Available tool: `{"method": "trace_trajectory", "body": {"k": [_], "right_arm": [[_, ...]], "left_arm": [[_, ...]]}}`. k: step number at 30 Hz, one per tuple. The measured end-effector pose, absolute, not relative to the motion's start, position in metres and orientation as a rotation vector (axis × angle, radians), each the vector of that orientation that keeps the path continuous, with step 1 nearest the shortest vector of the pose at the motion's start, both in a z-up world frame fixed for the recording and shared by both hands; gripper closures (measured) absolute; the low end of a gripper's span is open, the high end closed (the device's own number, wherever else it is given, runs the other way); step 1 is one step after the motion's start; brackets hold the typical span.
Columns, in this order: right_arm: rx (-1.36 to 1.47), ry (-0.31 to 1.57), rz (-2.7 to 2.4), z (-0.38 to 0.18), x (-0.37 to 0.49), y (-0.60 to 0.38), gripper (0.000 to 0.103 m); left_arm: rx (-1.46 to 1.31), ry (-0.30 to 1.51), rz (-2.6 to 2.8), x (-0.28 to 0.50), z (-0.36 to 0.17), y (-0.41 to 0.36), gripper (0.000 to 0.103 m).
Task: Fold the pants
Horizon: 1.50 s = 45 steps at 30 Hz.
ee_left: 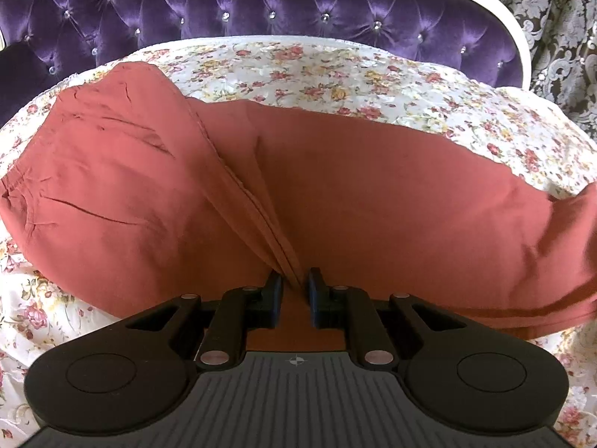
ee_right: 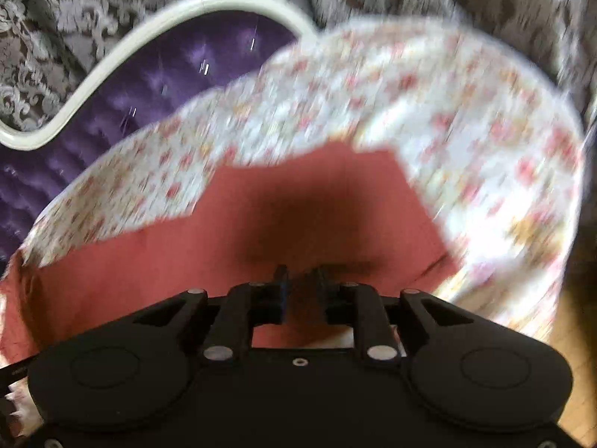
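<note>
Rust-red pants (ee_left: 335,194) lie across a floral bedspread (ee_left: 335,74), waist end at the left, legs running off to the right. My left gripper (ee_left: 294,283) is shut on a gathered seam fold of the pants at their near edge. In the right wrist view, which is motion-blurred, the pants (ee_right: 298,216) spread ahead over the bedspread (ee_right: 447,130). My right gripper (ee_right: 301,278) has its jaws close together with red cloth between them, pinching the pants' near edge.
A purple tufted headboard (ee_left: 224,11) with a cream frame (ee_right: 112,59) stands behind the bed. Patterned grey-brown wallpaper (ee_left: 559,18) lies beyond. Wooden floor (ee_right: 574,373) shows at the right past the bed's edge.
</note>
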State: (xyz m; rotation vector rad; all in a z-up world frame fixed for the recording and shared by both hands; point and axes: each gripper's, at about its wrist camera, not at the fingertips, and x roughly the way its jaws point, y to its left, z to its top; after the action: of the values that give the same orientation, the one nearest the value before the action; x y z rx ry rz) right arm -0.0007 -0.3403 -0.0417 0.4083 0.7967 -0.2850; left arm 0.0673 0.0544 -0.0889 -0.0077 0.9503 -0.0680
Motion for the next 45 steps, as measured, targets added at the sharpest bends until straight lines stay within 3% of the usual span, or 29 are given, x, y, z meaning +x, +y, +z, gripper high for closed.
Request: {"method": "trace_trajectory", "body": {"k": [2,8,10,12,17,21,24,25,26,28,34,36,37,39,45], "right_arm": [[0.377,0.761,-0.317,-0.045,0.006,-0.355,0.047],[0.406,0.804,-0.288,-0.079,0.033,-0.379,0.048],[0.403,0.818,-0.27,-0.086,0.034,-0.38,0.055],[0.393,0.852,-0.237,-0.088,0.03,-0.377,0.092],[0.223,0.795,-0.313,-0.053,0.007,-0.354,0.095],[0.212,0.943,-0.322,-0.075,0.011,-0.36,0.094],[0.244,0.981,-0.3,-0.077,0.01,-0.366,0.088],[0.257,0.964,-0.301,-0.074,0.007,-0.369,0.08],[0.273,0.944,-0.304,-0.07,0.006,-0.372,0.058],[0.284,0.884,-0.312,-0.066,0.006,-0.38,0.035],[0.326,0.879,-0.267,-0.077,0.035,-0.414,0.033],[0.356,0.902,-0.238,-0.086,0.043,-0.423,0.035],[0.357,0.888,-0.228,-0.089,0.043,-0.423,0.04],[0.336,0.885,-0.18,-0.089,0.045,-0.419,0.08],[0.143,0.799,-0.186,-0.047,0.055,-0.4,0.09]], "left_arm": [[0.002,0.955,-0.066,0.063,-0.095,0.052,0.089],[0.008,0.962,-0.06,0.063,-0.098,0.051,0.089],[0.002,0.963,-0.057,0.063,-0.098,0.051,0.089],[-0.001,0.965,-0.056,0.064,-0.098,0.051,0.089],[0.008,0.931,-0.076,0.056,-0.09,0.05,0.088],[0.052,0.935,-0.073,0.054,-0.096,0.043,0.088],[0.049,0.949,-0.068,0.056,-0.099,0.043,0.088],[0.042,0.948,-0.069,0.056,-0.099,0.044,0.088],[0.036,0.949,-0.068,0.056,-0.099,0.045,0.088],[0.034,0.954,-0.068,0.058,-0.1,0.045,0.088],[0.051,0.955,-0.072,0.056,-0.101,0.042,0.088],[0.045,0.956,-0.072,0.056,-0.101,0.043,0.088],[0.041,0.957,-0.072,0.057,-0.102,0.043,0.088],[0.039,0.957,-0.075,0.057,-0.103,0.044,0.088],[0.015,0.95,-0.08,0.058,-0.099,0.04,0.088]]}}
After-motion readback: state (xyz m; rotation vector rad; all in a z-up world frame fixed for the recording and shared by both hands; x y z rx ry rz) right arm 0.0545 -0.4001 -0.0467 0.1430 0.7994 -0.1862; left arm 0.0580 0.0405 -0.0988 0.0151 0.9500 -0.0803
